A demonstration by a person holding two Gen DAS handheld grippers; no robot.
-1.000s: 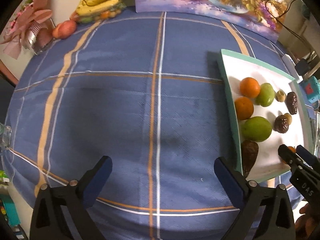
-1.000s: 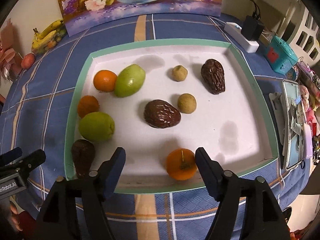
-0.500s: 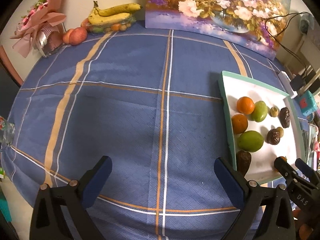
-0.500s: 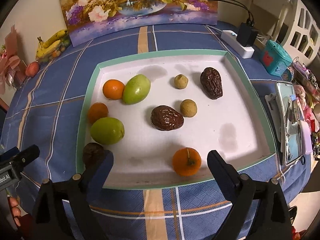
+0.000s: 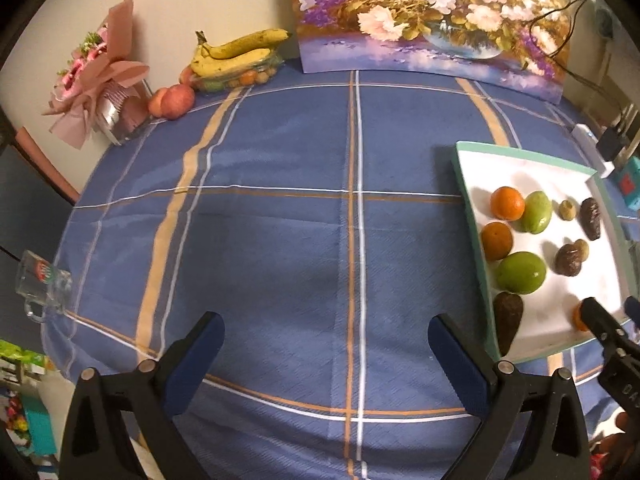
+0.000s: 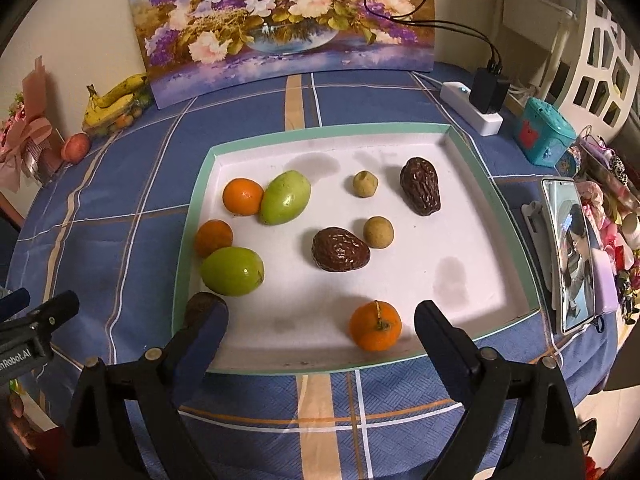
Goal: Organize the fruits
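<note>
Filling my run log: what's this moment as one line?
left hand-held gripper: open, empty | right hand-held gripper: open, empty | nearest orange: on tray

A home, by the look of it: a table under a blue plaid tablecloth (image 5: 280,220) stands against a cream wall. Along its far edge lean a flower painting (image 6: 280,20), bananas (image 5: 236,54) and a wrapped bouquet (image 5: 96,80). At the right edge lie a power strip (image 6: 472,108), a phone (image 6: 572,252) and trinkets.
</note>
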